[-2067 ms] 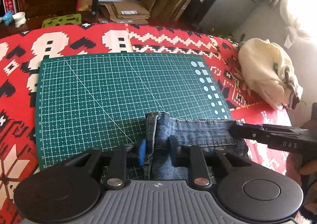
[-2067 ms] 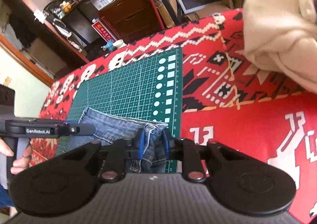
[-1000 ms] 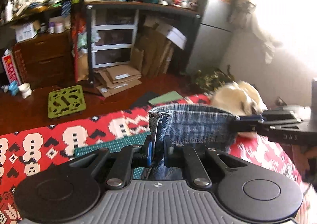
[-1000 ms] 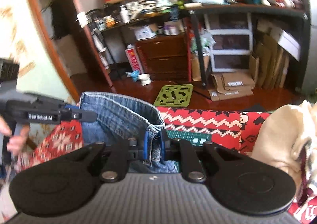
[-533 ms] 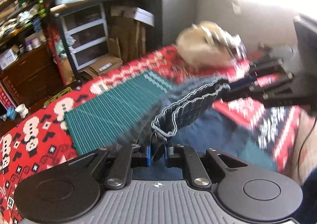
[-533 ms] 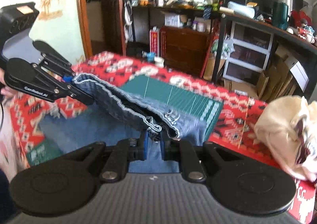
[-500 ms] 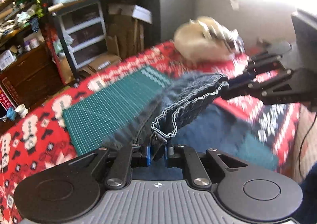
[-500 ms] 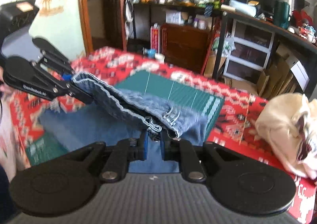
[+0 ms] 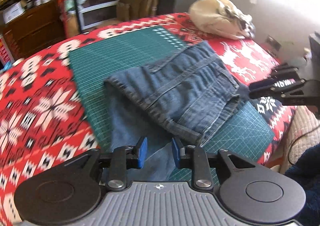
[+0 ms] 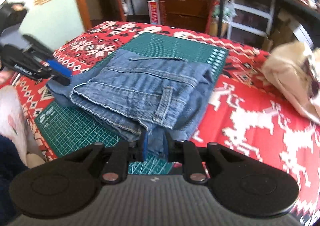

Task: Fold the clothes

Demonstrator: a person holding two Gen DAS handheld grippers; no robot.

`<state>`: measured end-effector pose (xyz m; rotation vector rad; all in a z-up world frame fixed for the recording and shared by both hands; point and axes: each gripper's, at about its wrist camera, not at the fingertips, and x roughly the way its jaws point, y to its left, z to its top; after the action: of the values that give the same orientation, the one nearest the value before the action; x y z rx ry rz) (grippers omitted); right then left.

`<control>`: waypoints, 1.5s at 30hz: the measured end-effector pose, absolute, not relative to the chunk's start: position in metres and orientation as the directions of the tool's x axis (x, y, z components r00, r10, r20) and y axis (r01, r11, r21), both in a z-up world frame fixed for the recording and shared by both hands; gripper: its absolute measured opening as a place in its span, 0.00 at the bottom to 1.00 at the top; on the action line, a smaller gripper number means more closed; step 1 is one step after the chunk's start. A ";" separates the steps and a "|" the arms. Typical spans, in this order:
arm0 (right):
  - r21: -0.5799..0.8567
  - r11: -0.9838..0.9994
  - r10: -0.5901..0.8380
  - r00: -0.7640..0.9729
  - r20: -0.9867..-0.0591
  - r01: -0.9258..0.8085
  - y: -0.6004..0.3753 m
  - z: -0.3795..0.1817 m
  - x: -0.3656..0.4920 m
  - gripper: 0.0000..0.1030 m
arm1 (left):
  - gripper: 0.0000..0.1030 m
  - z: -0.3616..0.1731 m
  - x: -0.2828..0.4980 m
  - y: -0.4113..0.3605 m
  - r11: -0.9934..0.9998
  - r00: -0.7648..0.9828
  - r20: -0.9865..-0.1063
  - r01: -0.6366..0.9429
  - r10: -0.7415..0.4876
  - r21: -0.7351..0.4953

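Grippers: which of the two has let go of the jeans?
The left gripper: its blue pads stand apart with nothing clamped between them. The right gripper has denim from the jeans between its fingers.

Jeans folded over and laid down, your left gripper let go

Half a second ago you held the blue denim jeans (image 9: 176, 94) stretched in the air between both grippers; now their waistband end lies doubled over the legs on the green gridded cutting mat (image 9: 120, 54). Your left gripper (image 9: 159, 153) has opened, its blue pads spread over the denim with nothing pinched. Your right gripper (image 10: 155, 147) has dropped low to the mat's near edge, denim between its fingers.
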<state>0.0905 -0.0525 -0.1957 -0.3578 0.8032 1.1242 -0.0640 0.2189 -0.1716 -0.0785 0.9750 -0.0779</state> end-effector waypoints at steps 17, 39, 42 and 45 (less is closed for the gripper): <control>0.233 0.346 0.697 0.083 -0.713 -0.909 -0.013 -0.191 0.047 0.22 | 0.32 -0.202 -0.117 0.149 0.782 0.658 -0.740 0.387 0.137 0.488; -0.134 0.228 0.552 0.241 -0.798 -0.965 -0.017 -0.196 0.051 0.29 | 0.26 -0.277 -0.140 0.145 0.228 0.823 -0.462 0.405 0.331 0.885; -0.280 0.131 0.510 0.307 -0.803 -0.951 -0.019 -0.206 0.048 0.31 | 0.26 -0.271 -0.134 0.146 0.265 0.824 -0.455 0.380 0.338 0.886; -0.154 0.233 0.533 0.259 -0.805 -0.960 -0.028 -0.205 0.070 0.32 | 0.20 -0.269 -0.131 0.145 0.275 0.829 -0.449 0.370 0.334 0.887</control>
<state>0.0699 -0.0279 -0.2050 -0.7447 0.7008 1.1495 -0.1307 0.1447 -0.2688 1.3191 0.6402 -0.0268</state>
